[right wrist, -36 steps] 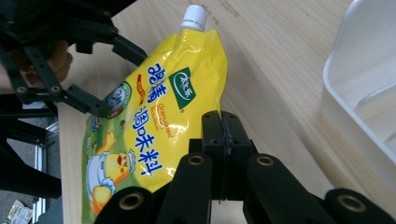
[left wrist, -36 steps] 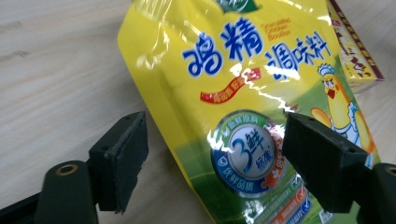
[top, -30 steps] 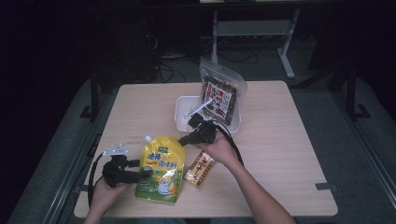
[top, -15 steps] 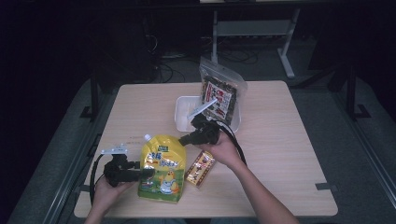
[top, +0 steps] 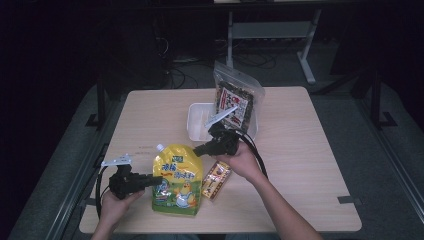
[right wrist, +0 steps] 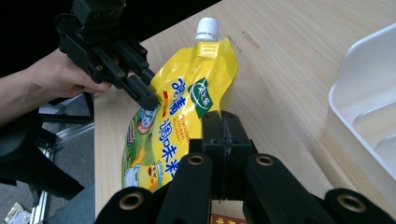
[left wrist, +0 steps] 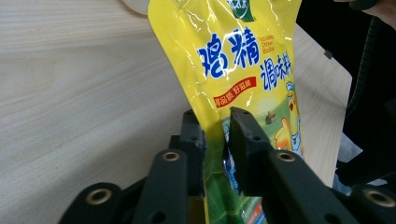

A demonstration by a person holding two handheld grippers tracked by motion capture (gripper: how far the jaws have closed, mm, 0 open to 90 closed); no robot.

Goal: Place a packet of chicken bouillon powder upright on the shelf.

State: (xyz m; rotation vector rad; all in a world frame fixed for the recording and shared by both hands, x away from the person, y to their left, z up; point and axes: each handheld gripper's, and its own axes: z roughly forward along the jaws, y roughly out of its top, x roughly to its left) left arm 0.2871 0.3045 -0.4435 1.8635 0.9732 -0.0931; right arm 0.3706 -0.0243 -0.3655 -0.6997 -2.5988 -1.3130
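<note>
- High view: I see the yellow pouch (top: 176,181) lying on the desk (top: 310,150) toward 6 o'clock, my left gripper (top: 154,180) at its 9 o'clock edge, my right gripper (top: 196,150) near its 1 o'clock corner.
- Left gripper view: my jaws pinch the pouch's edge.
- Right gripper view: my jaws are pressed together, holding nothing; a white tray (right wrist: 369,116) sits at 3 o'clock.

yellow spouted pouch (top: 176,181), edge lifted off table (top: 310,165)
</note>
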